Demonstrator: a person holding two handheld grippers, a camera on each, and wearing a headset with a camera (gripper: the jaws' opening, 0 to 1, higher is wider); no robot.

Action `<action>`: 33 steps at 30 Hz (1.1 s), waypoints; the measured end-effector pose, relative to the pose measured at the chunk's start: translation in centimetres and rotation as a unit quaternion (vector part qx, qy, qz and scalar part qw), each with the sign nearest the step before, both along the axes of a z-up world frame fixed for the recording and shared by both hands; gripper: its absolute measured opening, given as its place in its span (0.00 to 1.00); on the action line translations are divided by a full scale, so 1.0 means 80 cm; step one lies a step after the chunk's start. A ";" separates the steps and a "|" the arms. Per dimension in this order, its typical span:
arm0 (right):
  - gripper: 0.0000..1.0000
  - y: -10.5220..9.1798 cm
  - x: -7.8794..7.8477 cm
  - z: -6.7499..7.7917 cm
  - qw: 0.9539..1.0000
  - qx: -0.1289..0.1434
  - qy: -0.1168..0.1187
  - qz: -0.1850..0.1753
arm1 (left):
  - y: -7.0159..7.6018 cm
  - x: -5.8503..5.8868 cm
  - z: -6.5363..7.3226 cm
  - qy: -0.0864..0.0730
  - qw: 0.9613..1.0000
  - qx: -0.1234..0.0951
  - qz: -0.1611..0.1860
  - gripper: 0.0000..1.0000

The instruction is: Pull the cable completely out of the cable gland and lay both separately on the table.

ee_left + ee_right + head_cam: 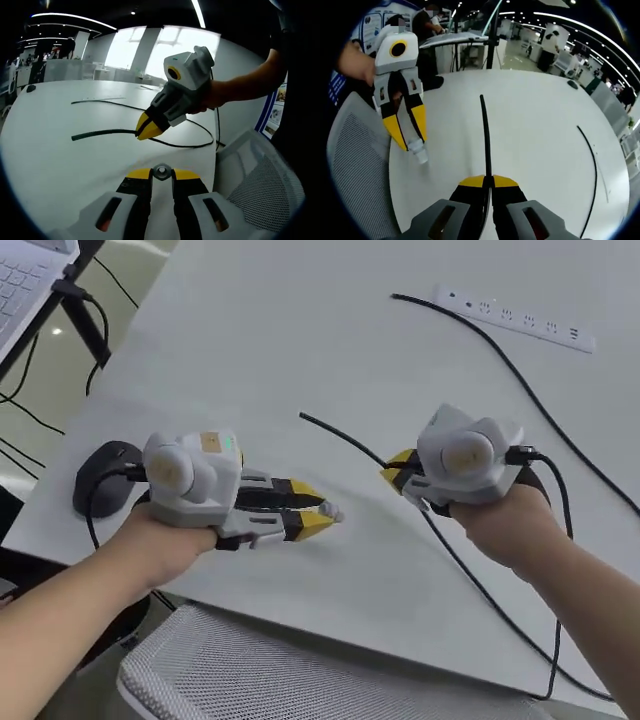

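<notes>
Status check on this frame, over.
Left tongs shut on cable gland. Right tongs shut on cable, free of gland. Neither released yet. Second cable lies apart.

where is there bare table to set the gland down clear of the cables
The widest bare patch is the table beyond the left gripper, between the mouse and the free end of the cable. The near-edge strip between the grippers is free too. The right is crowded: right gripper, held cable, second cable, power strip.
</notes>
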State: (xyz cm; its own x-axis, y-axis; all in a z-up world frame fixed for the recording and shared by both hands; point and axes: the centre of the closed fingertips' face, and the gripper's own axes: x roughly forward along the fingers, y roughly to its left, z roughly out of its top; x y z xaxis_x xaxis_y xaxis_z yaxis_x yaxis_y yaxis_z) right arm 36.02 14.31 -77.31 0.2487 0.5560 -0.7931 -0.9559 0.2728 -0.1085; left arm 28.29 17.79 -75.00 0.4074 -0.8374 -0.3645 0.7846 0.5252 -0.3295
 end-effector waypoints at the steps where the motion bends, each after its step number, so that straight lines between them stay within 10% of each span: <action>1: 0.00 0.005 -0.002 -0.003 1.000 0.001 0.004 0.005 | 0.003 -0.001 -0.007 0.008 1.000 0.002 0.003 0.15; 14: 0.00 0.034 -0.022 -0.045 0.998 -0.025 0.015 0.053 | 0.026 -0.013 -0.048 0.038 0.999 0.020 0.024 0.15; 33: 0.00 0.048 -0.036 -0.058 0.997 -0.030 0.025 0.064 | 0.031 -0.025 -0.072 0.050 0.998 0.028 0.035 0.15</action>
State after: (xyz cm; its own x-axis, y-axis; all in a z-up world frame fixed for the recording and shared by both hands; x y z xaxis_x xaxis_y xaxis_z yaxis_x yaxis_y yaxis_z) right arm 33.11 18.14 -81.95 0.1374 0.5319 -0.8356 -0.9872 0.1428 -0.0714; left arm 26.31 20.25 -80.77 0.4239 -0.7853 -0.4513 0.7096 0.5975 -0.3733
